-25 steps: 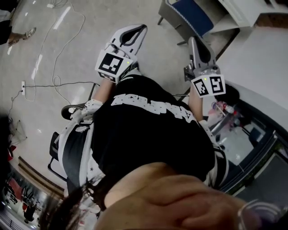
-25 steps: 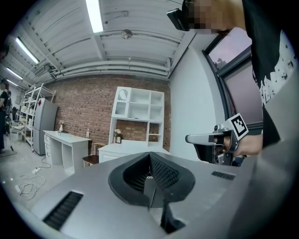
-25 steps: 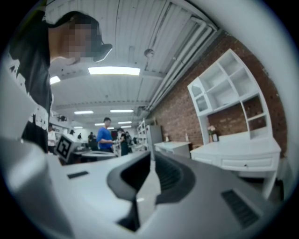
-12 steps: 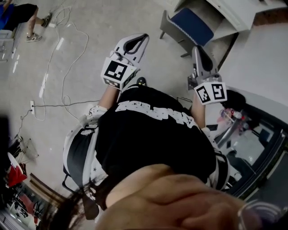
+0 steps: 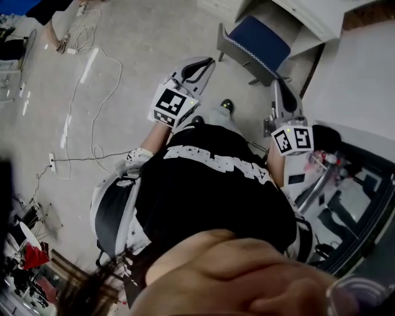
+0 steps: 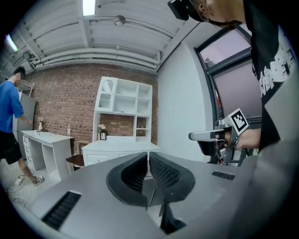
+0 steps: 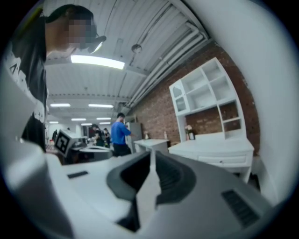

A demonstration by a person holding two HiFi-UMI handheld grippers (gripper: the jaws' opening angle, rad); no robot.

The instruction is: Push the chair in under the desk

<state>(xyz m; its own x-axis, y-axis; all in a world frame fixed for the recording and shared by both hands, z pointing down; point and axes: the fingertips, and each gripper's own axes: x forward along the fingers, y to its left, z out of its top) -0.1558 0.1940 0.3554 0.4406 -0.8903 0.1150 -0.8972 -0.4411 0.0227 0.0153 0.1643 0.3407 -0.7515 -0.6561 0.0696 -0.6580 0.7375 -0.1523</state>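
Note:
In the head view the chair (image 5: pixel 256 36), blue seat on a grey frame, stands on the floor in front of the white desk (image 5: pixel 321 17). My left gripper (image 5: pixel 208 62) points at the chair from a short way off, jaws shut and empty. My right gripper (image 5: pixel 279 83) reaches toward the chair's right side, also shut on nothing. Neither touches the chair. The left gripper view looks past my shut left gripper (image 6: pixel 148 164) to the white desk with a hutch (image 6: pixel 122 145); the right gripper (image 6: pixel 205 136) shows beside it. In the right gripper view my shut right gripper (image 7: pixel 152 161) faces the same desk (image 7: pixel 217 149).
Cables (image 5: pixel 80 80) and a power strip (image 5: pixel 52 163) lie on the floor at the left. A dark-framed bench with equipment (image 5: pixel 345 203) stands close on the right. A person in blue (image 6: pixel 10 116) stands by a second white desk (image 6: pixel 46 140). More people (image 7: pixel 119 133) work further back.
Both grippers have moved forward toward the chair, which now sits lower and nearer in the head view. Both jaws stayed shut. A shoe now shows below the grippers.

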